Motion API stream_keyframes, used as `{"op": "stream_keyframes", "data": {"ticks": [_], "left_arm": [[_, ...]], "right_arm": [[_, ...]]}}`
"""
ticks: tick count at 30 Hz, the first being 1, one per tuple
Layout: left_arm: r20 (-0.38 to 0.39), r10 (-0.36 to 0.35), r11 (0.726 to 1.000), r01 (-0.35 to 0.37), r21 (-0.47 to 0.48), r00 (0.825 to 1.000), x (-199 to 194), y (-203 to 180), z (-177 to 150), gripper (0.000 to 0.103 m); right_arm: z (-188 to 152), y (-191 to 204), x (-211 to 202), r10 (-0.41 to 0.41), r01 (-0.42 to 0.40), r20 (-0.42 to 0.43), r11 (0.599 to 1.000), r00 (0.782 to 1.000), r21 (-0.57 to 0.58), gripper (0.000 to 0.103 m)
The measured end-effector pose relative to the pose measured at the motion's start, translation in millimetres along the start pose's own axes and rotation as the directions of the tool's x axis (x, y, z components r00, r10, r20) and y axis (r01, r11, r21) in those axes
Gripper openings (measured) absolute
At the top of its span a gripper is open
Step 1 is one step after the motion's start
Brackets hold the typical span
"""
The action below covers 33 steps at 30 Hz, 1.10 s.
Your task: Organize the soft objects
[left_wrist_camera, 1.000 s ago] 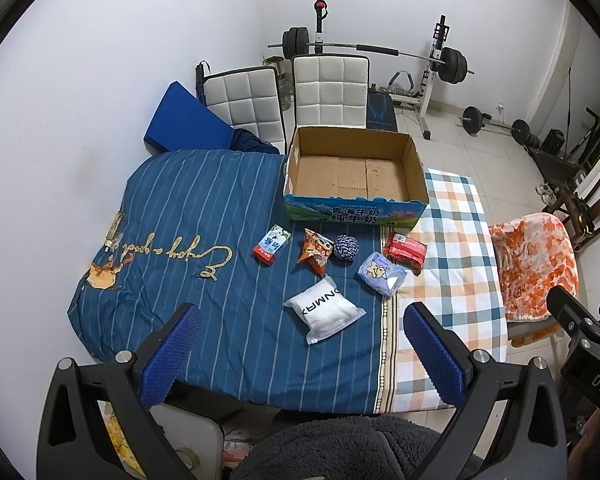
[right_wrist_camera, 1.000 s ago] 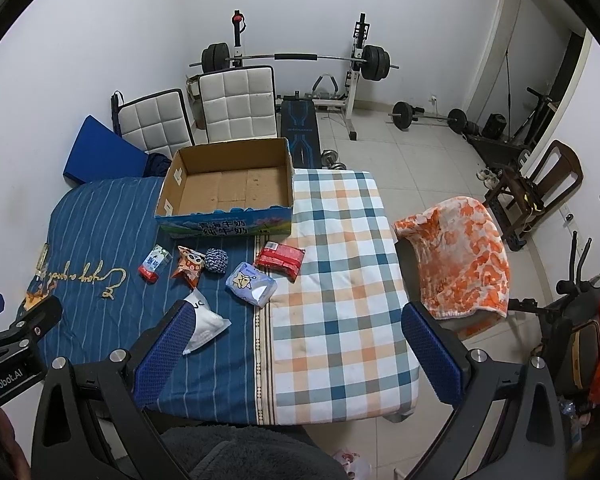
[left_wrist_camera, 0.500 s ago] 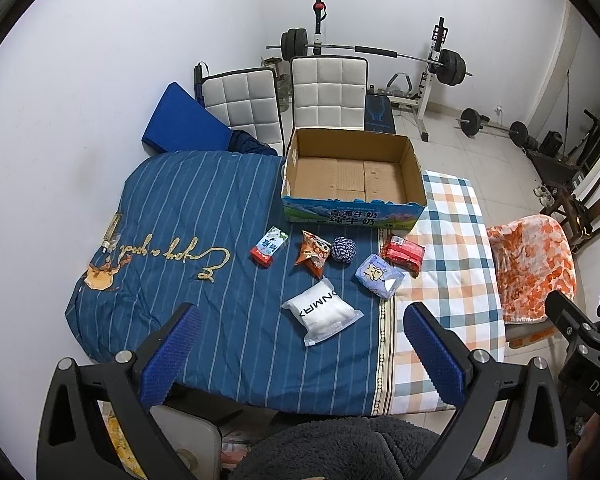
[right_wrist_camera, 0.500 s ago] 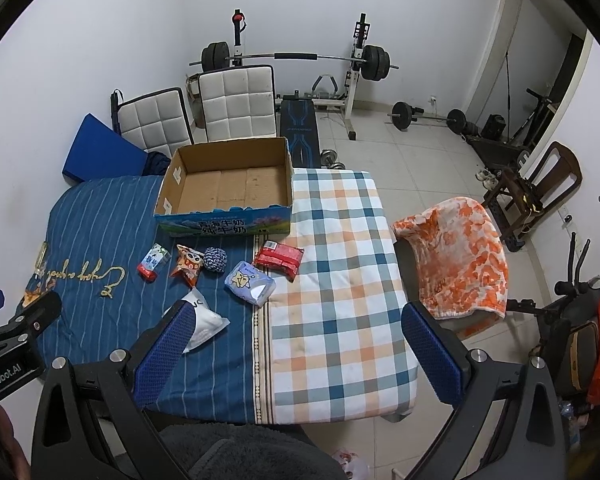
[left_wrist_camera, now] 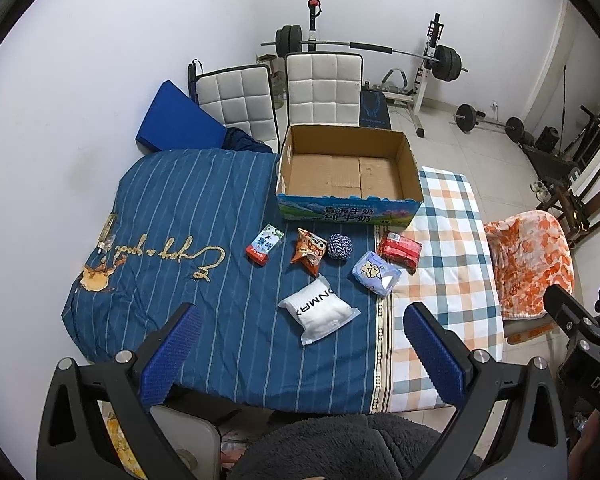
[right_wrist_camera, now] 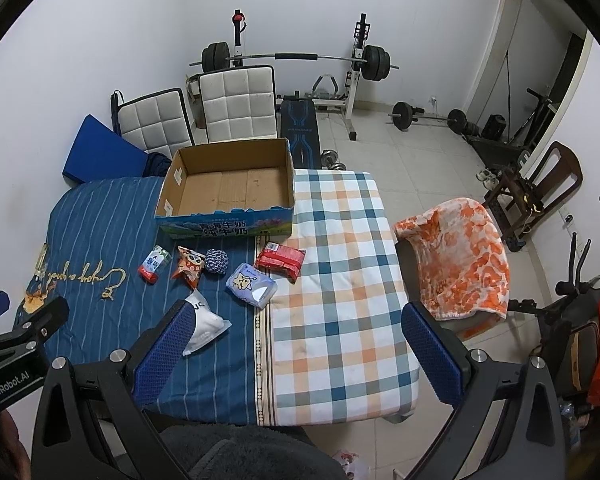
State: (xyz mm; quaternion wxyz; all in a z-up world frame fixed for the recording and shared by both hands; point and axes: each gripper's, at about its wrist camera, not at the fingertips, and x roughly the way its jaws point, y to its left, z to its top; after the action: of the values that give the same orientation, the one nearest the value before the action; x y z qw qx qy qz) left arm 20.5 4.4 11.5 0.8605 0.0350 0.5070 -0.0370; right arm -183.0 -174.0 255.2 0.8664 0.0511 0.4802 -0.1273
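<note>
An empty cardboard box [left_wrist_camera: 350, 172] [right_wrist_camera: 230, 190] stands at the far side of the bed. In front of it lie several soft items: a small white-and-red pack [left_wrist_camera: 264, 244], an orange snack bag [left_wrist_camera: 309, 249], a blue rope ball [left_wrist_camera: 339, 246], a red pack [left_wrist_camera: 399, 249], a light blue tissue pack [left_wrist_camera: 376, 272] and a white pouch [left_wrist_camera: 320, 312]. The same items show in the right wrist view, the tissue pack [right_wrist_camera: 251, 284] among them. My left gripper [left_wrist_camera: 298, 342] and right gripper [right_wrist_camera: 296, 340] are both open and empty, high above the near bed edge.
The bed has a blue striped cover [left_wrist_camera: 180, 216] on the left and a checked sheet [right_wrist_camera: 340, 264] on the right. An orange blanket on a chair [right_wrist_camera: 456, 256] stands to the right. Two white chairs [left_wrist_camera: 324, 88] and weight gear [right_wrist_camera: 300, 60] are behind.
Both views have shifted slightly; the bed and its items sit a little lower and nearer the centre. No item has moved on the bed. Both grippers stay open.
</note>
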Motion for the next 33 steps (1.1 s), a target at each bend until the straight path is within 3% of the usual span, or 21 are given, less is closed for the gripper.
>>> {"op": "stream_keyframes", "data": {"ticks": [5, 8, 12, 16, 19, 24, 26, 29, 31, 33], "left_arm": [[-0.022, -0.004, 1.000, 0.004, -0.006, 1.000, 20, 3, 6, 0.103], [-0.050, 0.007, 1.000, -0.008, -0.026, 0.999, 53, 8, 15, 0.103], [-0.111, 0.038, 0.998, -0.043, -0.042, 0.993, 107, 16, 25, 0.103], [-0.247, 0.015, 0.996, -0.036, -0.079, 0.969, 179, 20, 23, 0.103], [-0.383, -0.069, 0.989, 0.012, -0.151, 0.921, 243, 22, 9, 0.103], [-0.549, -0.271, 0.927, 0.062, -0.369, 0.791, 338, 21, -30, 0.103], [-0.585, -0.342, 0.892, 0.058, -0.448, 0.735, 368, 17, -44, 0.103], [-0.623, -0.369, 0.871, 0.023, -0.490, 0.690, 401, 10, -57, 0.103], [-0.641, -0.355, 0.870, -0.011, -0.493, 0.681, 414, 6, -63, 0.103], [-0.656, -0.308, 0.876, -0.063, -0.478, 0.689, 422, 4, -66, 0.103]], "right_arm": [[3, -4, 28, 0.010, -0.009, -0.028, 1.000, 1.000, 0.020, 0.103], [9, -6, 65, 0.020, -0.019, -0.077, 1.000, 0.997, 0.015, 0.103], [17, 1, 143, 0.002, -0.008, -0.160, 0.999, 0.987, -0.037, 0.103], [19, 15, 240, -0.014, -0.017, -0.265, 0.993, 0.964, -0.115, 0.103], [15, 33, 313, -0.011, -0.059, -0.344, 0.980, 0.939, -0.191, 0.103], [5, 69, 418, -0.019, -0.140, -0.481, 0.946, 0.877, -0.293, 0.103], [0, 84, 447, -0.034, -0.163, -0.498, 0.924, 0.866, -0.347, 0.103], [-8, 107, 477, -0.033, -0.230, -0.529, 0.876, 0.848, -0.423, 0.103], [-15, 118, 493, -0.040, -0.257, -0.553, 0.857, 0.832, -0.447, 0.103], [-20, 125, 508, -0.043, -0.280, -0.585, 0.848, 0.810, -0.450, 0.102]]}}
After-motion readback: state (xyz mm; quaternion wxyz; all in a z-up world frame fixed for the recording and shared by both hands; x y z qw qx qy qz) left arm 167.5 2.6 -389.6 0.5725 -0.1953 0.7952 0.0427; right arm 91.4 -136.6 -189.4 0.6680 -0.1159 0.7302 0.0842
